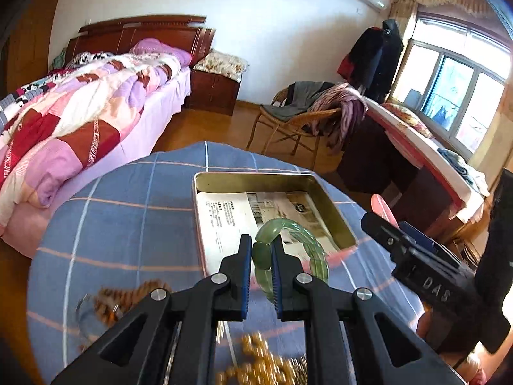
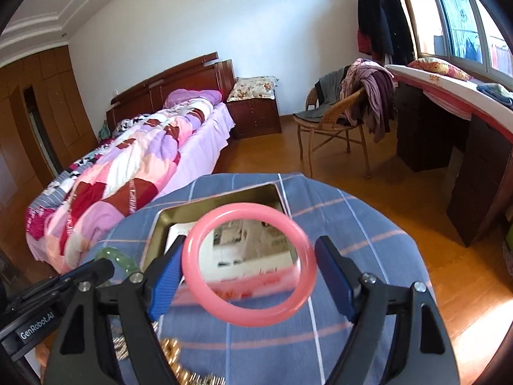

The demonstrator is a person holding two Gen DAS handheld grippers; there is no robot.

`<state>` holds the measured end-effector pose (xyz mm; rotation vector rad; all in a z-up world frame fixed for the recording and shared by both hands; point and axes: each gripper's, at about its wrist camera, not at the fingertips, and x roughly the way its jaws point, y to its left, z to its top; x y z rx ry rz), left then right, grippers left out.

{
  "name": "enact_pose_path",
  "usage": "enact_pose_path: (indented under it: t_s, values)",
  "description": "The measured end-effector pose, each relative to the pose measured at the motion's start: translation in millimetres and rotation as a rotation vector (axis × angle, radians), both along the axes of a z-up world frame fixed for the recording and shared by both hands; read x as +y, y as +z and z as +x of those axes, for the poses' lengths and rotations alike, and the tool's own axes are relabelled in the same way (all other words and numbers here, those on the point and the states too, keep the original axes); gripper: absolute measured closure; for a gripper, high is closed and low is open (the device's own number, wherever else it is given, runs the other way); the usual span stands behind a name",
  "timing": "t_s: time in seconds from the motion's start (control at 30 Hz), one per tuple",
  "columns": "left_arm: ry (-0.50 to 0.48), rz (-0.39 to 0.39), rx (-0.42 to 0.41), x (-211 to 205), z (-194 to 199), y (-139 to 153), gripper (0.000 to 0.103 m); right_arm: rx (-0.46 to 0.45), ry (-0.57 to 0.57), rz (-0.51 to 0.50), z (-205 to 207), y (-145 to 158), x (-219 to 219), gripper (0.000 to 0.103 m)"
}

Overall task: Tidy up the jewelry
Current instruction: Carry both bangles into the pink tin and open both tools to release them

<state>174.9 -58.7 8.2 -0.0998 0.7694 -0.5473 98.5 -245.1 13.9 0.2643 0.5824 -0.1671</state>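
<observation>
Both grippers are mine, one in each hand, and I hold them above the table (image 1: 105,224), which is covered by a blue checked cloth (image 2: 359,240) with pink and white lines. My left gripper (image 1: 260,276) is clenched on the green bangle (image 1: 307,240): its two blue pads press one side of the ring, and the rest of the ring hangs out to the right, over the near right corner of the metal tin (image 1: 333,205). My right gripper (image 2: 251,274) has its jaws spread wide, and the pink bangle (image 2: 224,304) sits between them. Its left side is against the left blue pad (image 2: 165,277), but there is a clear gap to the right pad, so I cannot tell if it is really held. The tin stands at the far middle of the table, open on top, with a printed paper (image 1: 231,221) lying flat on its bottom. Seen from the right wrist, the pink bangle is in front of the tin, and the paper shows through the ring. At the near edge of the table lie gold beads (image 1: 263,362), blurred, and at the near left there is an orange-brown piece (image 1: 128,298) that I cannot identify. From the left wrist view my right gripper (image 1: 384,224) appears at the right edge, with part of the pink bangle (image 1: 383,208) just behind it.
</observation>
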Motion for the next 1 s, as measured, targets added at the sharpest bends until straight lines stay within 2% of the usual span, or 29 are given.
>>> enact_pose_path:
  t_s: [0.2, 0.47, 0.57, 0.77, 0.87, 0.9, 1.0]
  values:
    - [0.017, 0.048, 0.052, -22, 43, -29, 0.092, 0.055, -0.001, -0.012, 40, -23, -2, 0.021]
    - [0.033, 0.098, 0.091, -35, 70, -56, 0.092, 0.086, 0.023, -0.047, 67, -38, 3, 0.021]
    - [0.037, 0.135, 0.064, -40, 70, -56, 0.093, 0.099, 0.017, -0.045, 72, -44, 0, 0.02]
    - [0.047, 0.155, 0.09, -41, 75, -56, 0.093, 0.091, 0.029, -0.011, 72, -47, -6, 0.02]
    - [0.069, 0.178, 0.09, -41, 74, -52, 0.088, 0.083, 0.036, -0.001, 73, -45, -6, 0.019]
    - [0.085, 0.191, 0.081, -40, 72, -51, 0.081, 0.081, 0.037, 0.005, 72, -45, -7, 0.018]
    - [0.087, 0.155, 0.084, -33, 69, -46, 0.077, 0.07, 0.043, 0.027, 70, -42, -10, 0.016]
